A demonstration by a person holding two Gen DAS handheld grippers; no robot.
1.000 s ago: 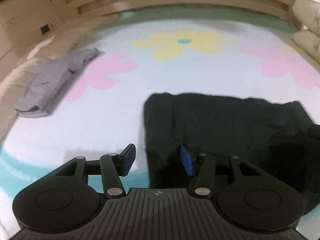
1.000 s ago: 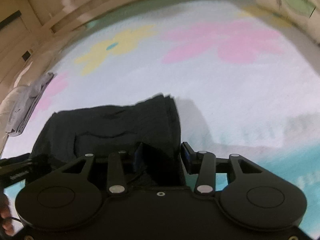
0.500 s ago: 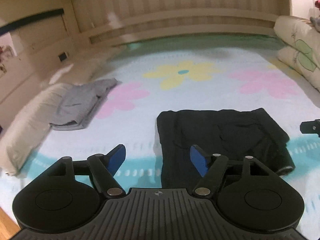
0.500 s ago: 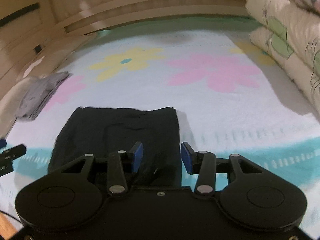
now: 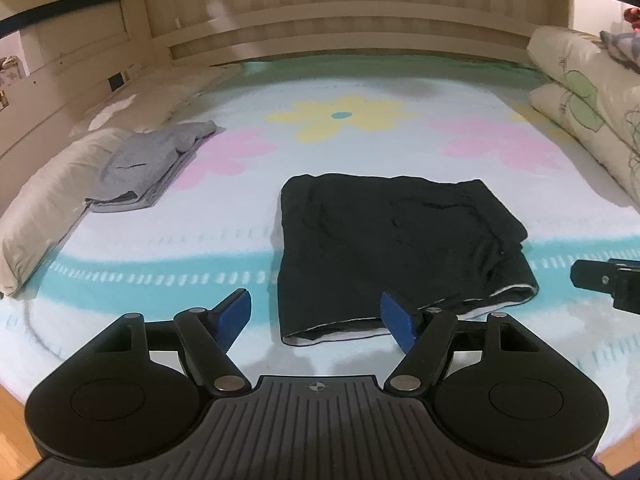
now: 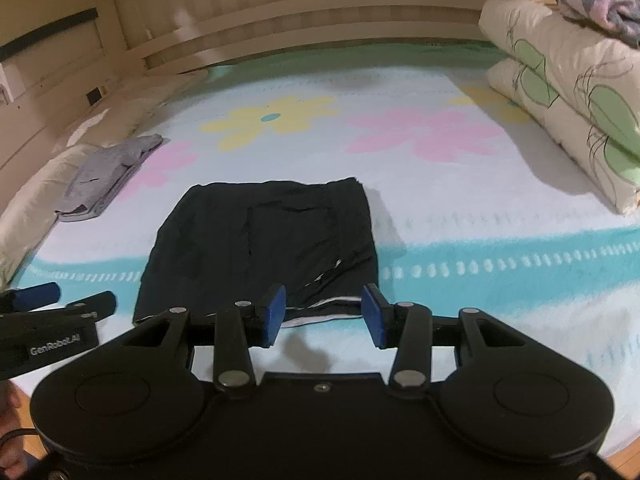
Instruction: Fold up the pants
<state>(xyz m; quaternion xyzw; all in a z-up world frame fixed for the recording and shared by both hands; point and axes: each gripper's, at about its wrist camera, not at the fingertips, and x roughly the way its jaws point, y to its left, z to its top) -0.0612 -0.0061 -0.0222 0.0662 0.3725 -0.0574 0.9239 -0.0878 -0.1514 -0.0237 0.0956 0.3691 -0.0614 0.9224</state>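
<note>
Black pants [image 5: 392, 244] lie folded in a flat rectangle on the flowered bed sheet [image 5: 360, 152]; they also show in the right wrist view [image 6: 268, 240]. My left gripper [image 5: 316, 318] is open and empty, held just short of the pants' near edge. My right gripper [image 6: 324, 314] is open and empty, near the pants' near right corner. Each gripper shows at the edge of the other's view: the right one [image 5: 604, 280] and the left one [image 6: 52, 300].
A folded grey garment [image 5: 152, 164] lies at the left beside a pillow [image 5: 44, 200]. Rolled flowered quilts [image 6: 568, 92] are stacked on the right. A wooden headboard [image 5: 340, 36] runs along the far side. The bed's near edge is just below the grippers.
Both grippers have pulled back and up from the pants and opened wider. The pants now lie flat and free on the sheet.
</note>
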